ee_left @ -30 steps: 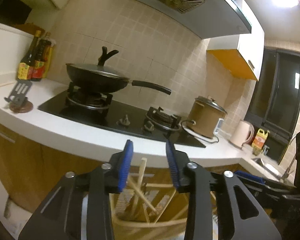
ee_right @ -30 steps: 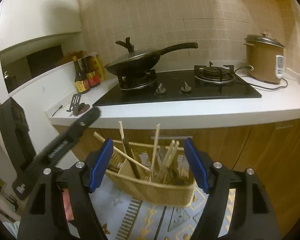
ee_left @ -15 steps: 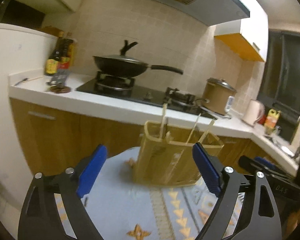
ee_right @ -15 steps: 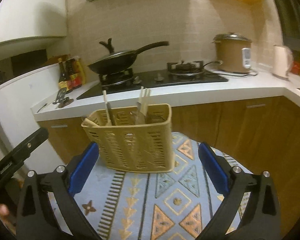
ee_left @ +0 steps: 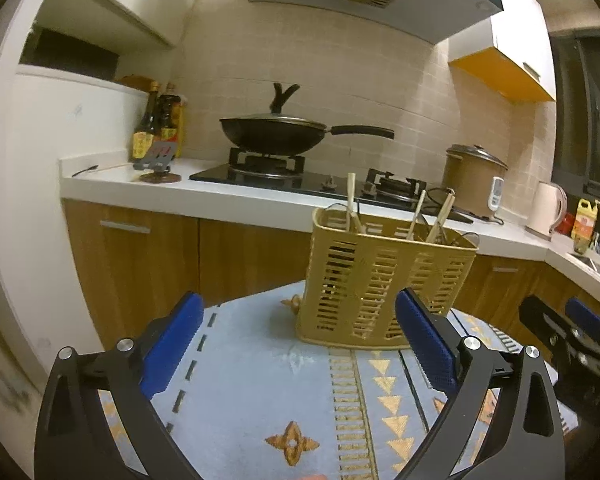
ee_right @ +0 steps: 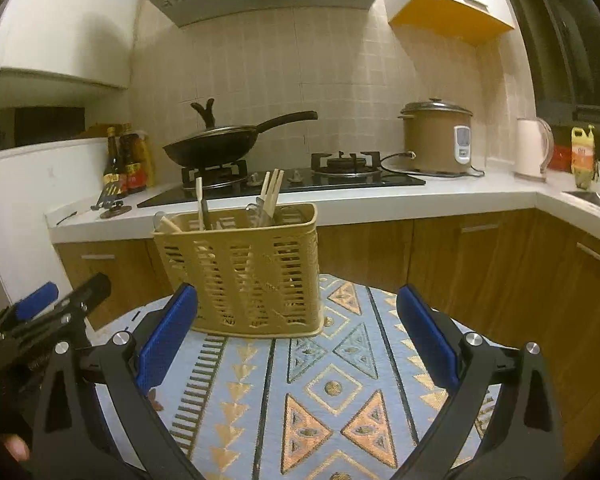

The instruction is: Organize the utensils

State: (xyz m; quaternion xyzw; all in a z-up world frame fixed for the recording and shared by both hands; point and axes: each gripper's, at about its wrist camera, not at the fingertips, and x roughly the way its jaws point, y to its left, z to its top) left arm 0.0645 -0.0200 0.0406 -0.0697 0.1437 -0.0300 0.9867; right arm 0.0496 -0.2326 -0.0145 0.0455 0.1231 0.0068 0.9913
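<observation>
Utensils (ee_right: 271, 194), pale wooden chopsticks and a few darker handles, stand upright in a tan slotted caddy (ee_right: 240, 268), and that caddy is the fixed mark for everything else. It sits upright on a blue patterned cloth (ee_right: 332, 392) with gold triangles. Which compartment each stick occupies is hard to make out through the slots.

On the near side of the caddy, the left gripper (ee_left: 296, 340) has its blue pads still widening; the caddy lies ahead of the fingertips and slightly toward the right pad, not touched, with nothing between the pads. The right gripper (ee_right: 298, 336) is spread wide and empty, the caddy ahead of it near its left pad, apart from it. Each gripper shows at the edge of the other's view.

Behind the caddy runs a white counter (ee_right: 380, 200) with a black hob. A lidded wok (ee_right: 216, 146) sits on the burner behind and left of the caddy; a brown rice cooker (ee_right: 436, 138) stands behind and to its right. Sauce bottles (ee_right: 126, 160) are far left of it.
</observation>
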